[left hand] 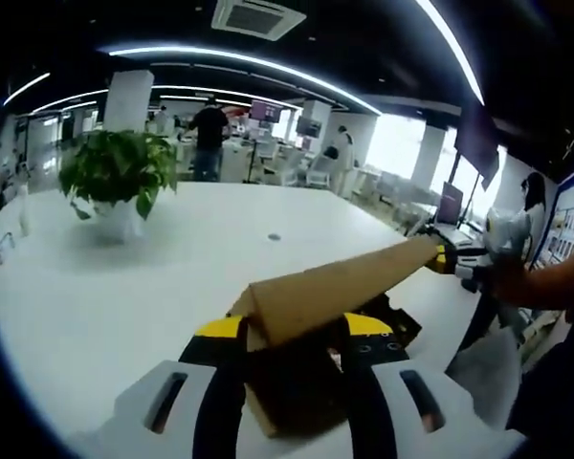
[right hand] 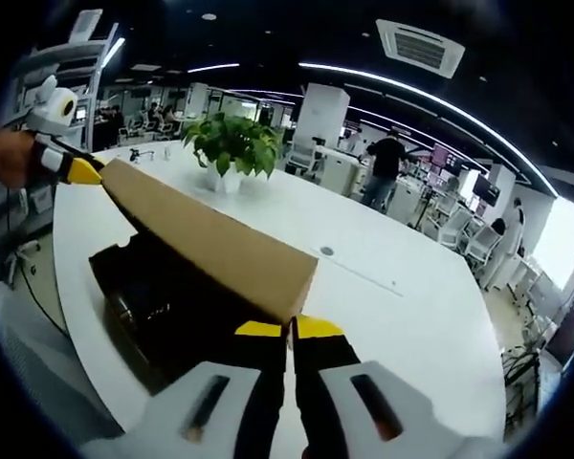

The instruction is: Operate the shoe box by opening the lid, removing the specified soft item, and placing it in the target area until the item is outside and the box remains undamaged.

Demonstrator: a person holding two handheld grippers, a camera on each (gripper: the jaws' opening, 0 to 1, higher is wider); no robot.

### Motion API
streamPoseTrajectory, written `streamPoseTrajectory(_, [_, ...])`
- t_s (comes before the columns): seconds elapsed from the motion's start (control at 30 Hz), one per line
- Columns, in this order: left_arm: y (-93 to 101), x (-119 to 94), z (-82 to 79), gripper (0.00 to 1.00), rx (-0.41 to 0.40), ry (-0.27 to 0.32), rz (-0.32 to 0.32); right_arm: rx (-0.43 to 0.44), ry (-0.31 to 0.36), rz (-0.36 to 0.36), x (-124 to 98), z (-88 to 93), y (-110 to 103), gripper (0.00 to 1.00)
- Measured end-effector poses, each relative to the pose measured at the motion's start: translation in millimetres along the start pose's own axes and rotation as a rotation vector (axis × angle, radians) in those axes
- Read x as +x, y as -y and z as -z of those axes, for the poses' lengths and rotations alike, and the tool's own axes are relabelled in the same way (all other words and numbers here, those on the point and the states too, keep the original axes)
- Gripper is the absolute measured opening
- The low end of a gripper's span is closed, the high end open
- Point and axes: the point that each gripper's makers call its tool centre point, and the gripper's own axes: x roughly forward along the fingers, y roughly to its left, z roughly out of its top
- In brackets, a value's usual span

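While raised, cardboard lid (right hand: 210, 239) between both grippers' (right hand: 290, 330) jaws.

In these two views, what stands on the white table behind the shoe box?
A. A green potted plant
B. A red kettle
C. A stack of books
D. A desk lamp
A: a green potted plant in a white pot stands on the white table beyond the raised cardboard lid, and it appears again in the right gripper view, behind the lid.
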Motion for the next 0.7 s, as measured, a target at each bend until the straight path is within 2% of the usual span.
streamPoseTrajectory(0.07, [-1.1,-0.5,-3.0,0.36,0.007,0.006,-0.005,0.008,-0.009,0.004,1.6,-2.5,2.8,0.00])
streamPoseTrajectory(0.13, [-3.0,-3.5,-10.6,0.34,-0.026,0.047,-0.003,0.008,-0.021,0.005,3.1,-4.1,3.2,0.00])
streamPoseTrajectory(0.2, [-2.9,-9.8,-14.0,0.34,-0.005,0.066,-0.011,0.013,-0.029,0.011,3.5,-5.3,5.0,0.00])
streamPoseTrajectory(0.27, [-2.6,-16.1,-9.8,0.33,0.003,0.066,-0.021,0.010,-0.037,0.013,4.5,-6.0,5.1,0.00])
streamPoseTrajectory(0.33, [-7.3,-22.1,0.9,0.32,0.018,0.056,-0.049,0.017,-0.045,0.012,5.3,-6.7,6.3,0.00])
streamPoseTrajectory(0.37, [-9.3,-23.2,9.2,0.31,0.016,0.039,-0.059,0.021,-0.048,0.011,5.6,-7.1,7.1,0.00])
streamPoseTrajectory(0.43, [-11.4,-22.6,36.7,0.31,-0.044,-0.025,-0.060,0.024,-0.053,0.007,6.0,-7.6,7.4,0.00])
streamPoseTrajectory(0.47, [-14.2,-20.2,58.2,0.30,-0.058,-0.092,-0.071,0.028,-0.055,0.005,6.0,-8.1,7.6,0.00])
streamPoseTrajectory(0.5, [-15.0,-17.8,68.8,0.29,-0.060,-0.122,-0.076,0.029,-0.058,0.003,6.4,-8.0,7.9,0.00])
streamPoseTrajectory(0.53, [-15.5,-13.6,88.0,0.29,-0.079,-0.183,-0.076,0.030,-0.059,0.002,6.6,-7.9,7.9,0.00])
streamPoseTrajectory(0.6, [-19.3,-7.7,105.1,0.25,-0.076,-0.227,-0.091,0.034,-0.064,-0.001,6.8,-8.0,8.0,0.00])
streamPoseTrajectory(0.7, [-23.7,2.0,121.4,0.20,-0.103,-0.272,-0.098,0.033,-0.070,-0.004,6.8,-8.9,7.5,0.00])
